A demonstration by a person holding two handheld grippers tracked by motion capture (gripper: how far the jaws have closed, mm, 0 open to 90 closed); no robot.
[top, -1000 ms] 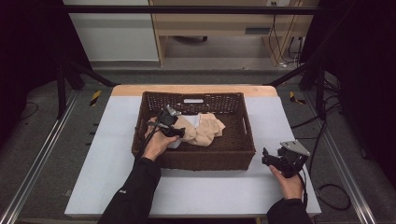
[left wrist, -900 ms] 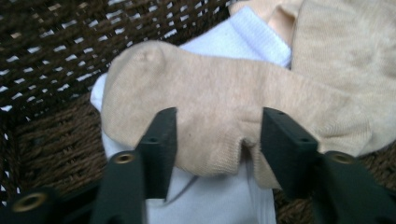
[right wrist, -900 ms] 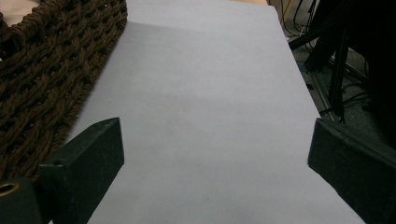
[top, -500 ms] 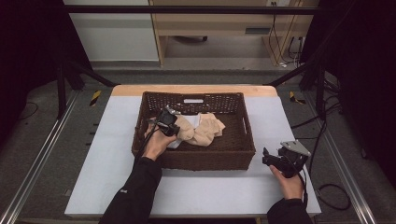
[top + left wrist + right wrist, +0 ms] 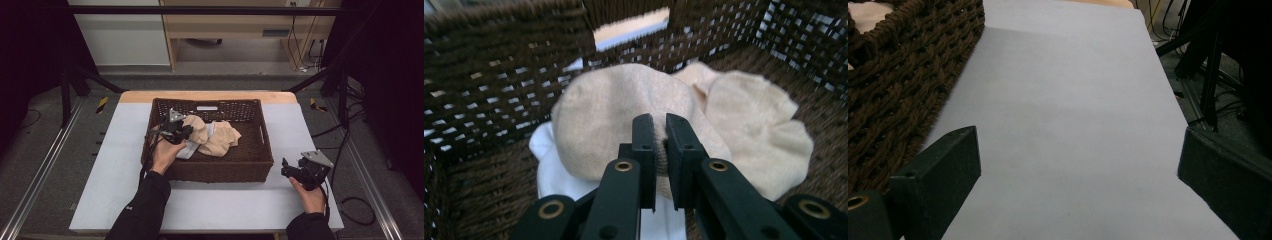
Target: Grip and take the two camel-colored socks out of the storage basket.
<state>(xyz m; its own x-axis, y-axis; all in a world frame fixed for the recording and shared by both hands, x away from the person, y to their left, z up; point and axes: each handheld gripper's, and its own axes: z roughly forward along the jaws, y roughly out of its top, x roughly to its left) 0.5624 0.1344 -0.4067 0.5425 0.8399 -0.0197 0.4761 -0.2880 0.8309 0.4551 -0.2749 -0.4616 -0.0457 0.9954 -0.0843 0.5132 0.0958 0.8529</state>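
left claw (image 5: 660,145) just closed, clamped on beige cloth (image 5: 624,115) in basket (image 5: 250,167) | right claw (image 5: 1078,165) apart over table (image 5: 1073,100)

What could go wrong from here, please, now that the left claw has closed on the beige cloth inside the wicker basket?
The left claw has just been closing and pinches only a small fold of the beige cloth, so the fold may slip out when lifted. The white cloth lies underneath and could be dragged along. The cloth might also catch on the rough weave of the wicker basket wall close beside it.
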